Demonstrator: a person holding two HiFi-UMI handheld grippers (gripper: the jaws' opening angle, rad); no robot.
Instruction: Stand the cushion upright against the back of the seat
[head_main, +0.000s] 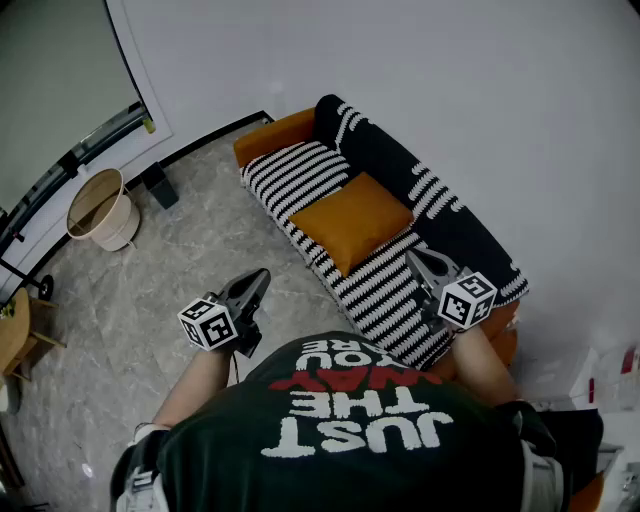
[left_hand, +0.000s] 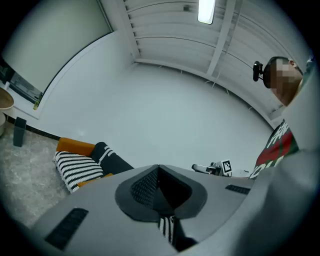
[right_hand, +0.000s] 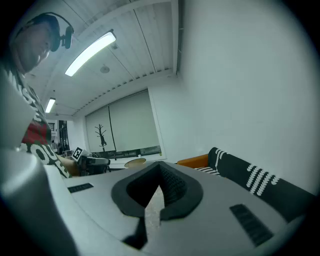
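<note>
An orange cushion (head_main: 350, 218) lies flat on the seat of a black-and-white striped sofa (head_main: 300, 175), in front of its dark backrest (head_main: 440, 195). My left gripper (head_main: 262, 275) hovers over the floor in front of the sofa, to the cushion's lower left, jaws shut and empty. Over the seat's near end, just below and to the right of the cushion, my right gripper (head_main: 415, 256) also has its jaws together on nothing. Neither touches the cushion. The left gripper view takes in the sofa's far end (left_hand: 80, 165). The backrest (right_hand: 250, 175) appears in the right gripper view.
A round beige basket (head_main: 100, 210) and a small dark box (head_main: 160, 185) stand on the marble floor by the window wall at left. A wooden stool (head_main: 20, 335) sits at the far left edge. The sofa backs onto a white wall.
</note>
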